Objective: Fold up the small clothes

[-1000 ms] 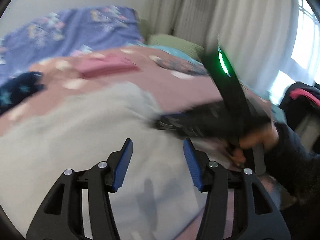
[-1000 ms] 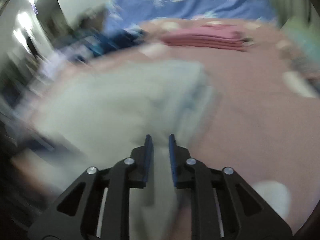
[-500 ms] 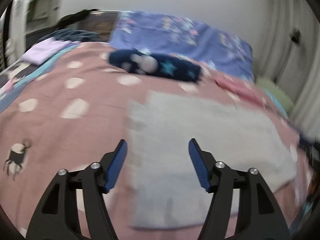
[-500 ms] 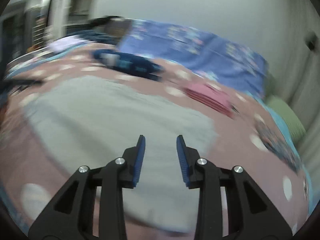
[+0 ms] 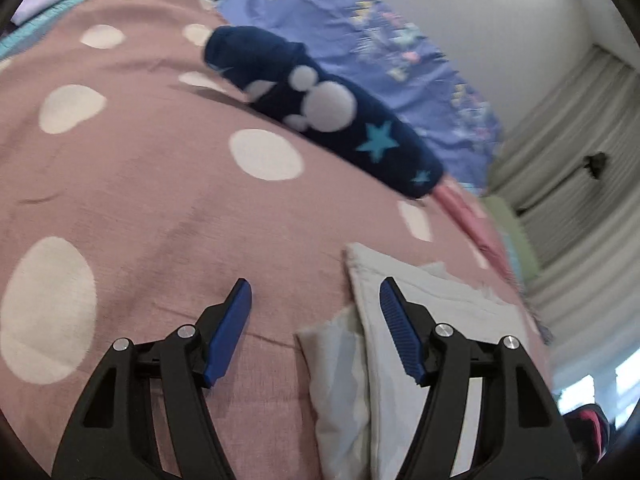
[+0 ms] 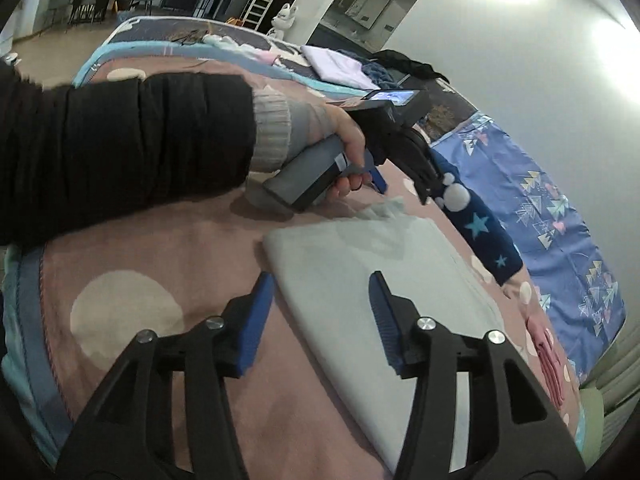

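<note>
Pale grey garment point(image 6: 384, 280), soft and matte, lies folded into a flat, roughly rectangular slab on the dusty-pink bedspread point(image 5: 160, 208), a smooth woven cover printed with large cream ovals. In the left wrist view the cloth's near corner shows layered edges and a seam line, with a looser flap sticking out beside it. The left gripper point(image 5: 316, 308) hovers over this corner, its ribbed blue pads spread apart with nothing clamped; one pad is over the bare spread, the other over the grey fabric. The right gripper point(image 6: 322, 300) has its jaws opening, set astride the garment's long folded edge without pressing it. A hand point(image 6: 348, 148) in a black sleeve with a ribbed grey cuff grips the left tool's boxy grey handle at the far corner of the cloth. Beyond lies a plush navy garment point(image 5: 320, 108) with white dots and teal stars, rolled into a long tube, and just past it a folded pink piece point(image 6: 550, 364).
</note>
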Motion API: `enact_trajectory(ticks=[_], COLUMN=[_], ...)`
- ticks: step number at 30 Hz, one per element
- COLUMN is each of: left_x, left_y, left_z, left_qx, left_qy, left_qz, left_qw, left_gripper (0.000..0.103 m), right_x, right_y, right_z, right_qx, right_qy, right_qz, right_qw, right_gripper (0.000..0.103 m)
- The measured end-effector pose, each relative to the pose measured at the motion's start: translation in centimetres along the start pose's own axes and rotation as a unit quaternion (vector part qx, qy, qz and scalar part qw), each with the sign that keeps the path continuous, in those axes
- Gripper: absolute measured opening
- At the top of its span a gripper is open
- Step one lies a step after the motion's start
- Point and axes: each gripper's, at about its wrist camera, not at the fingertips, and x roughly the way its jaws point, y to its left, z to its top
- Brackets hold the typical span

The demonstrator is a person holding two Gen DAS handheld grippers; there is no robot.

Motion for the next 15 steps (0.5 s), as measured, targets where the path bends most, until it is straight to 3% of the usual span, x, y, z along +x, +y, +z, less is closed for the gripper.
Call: enact_trajectory(ticks=[6,8,11,15], left_x=[-1.9,-1.3,-1.4,-0.9], left_y=[0.7,1.1,1.6,0.8], left_z=[-0.9,-1.7,-1.7,-2.1], left_qx=[0.029,0.055,0.042,0.058], left_qy=[0.039,0.046,0.055,0.073], left_qz=[-0.071,-0.063,-0.089,-0.098], left_qw=[0.9963,0.9954,0.9937,0.9908], left_gripper=[0.066,0.053,0.034,0.033], right_x=[4.5,5.4,6.3,6.6], right_y=[0.9,1.3,1.9,2.6], right_z=[0.6,1.1,1.9,2.3], right_qx=[-0.004,-0.008,-0.024,-0.031], right_qy=[0.041,0.043,0.048,0.058], right_qz=[0.001,-0.013,-0.045,-0.071], right_qw=[0.999,0.999,0.998,0.995], right_gripper=[0.051,0.051,0.051,0.048])
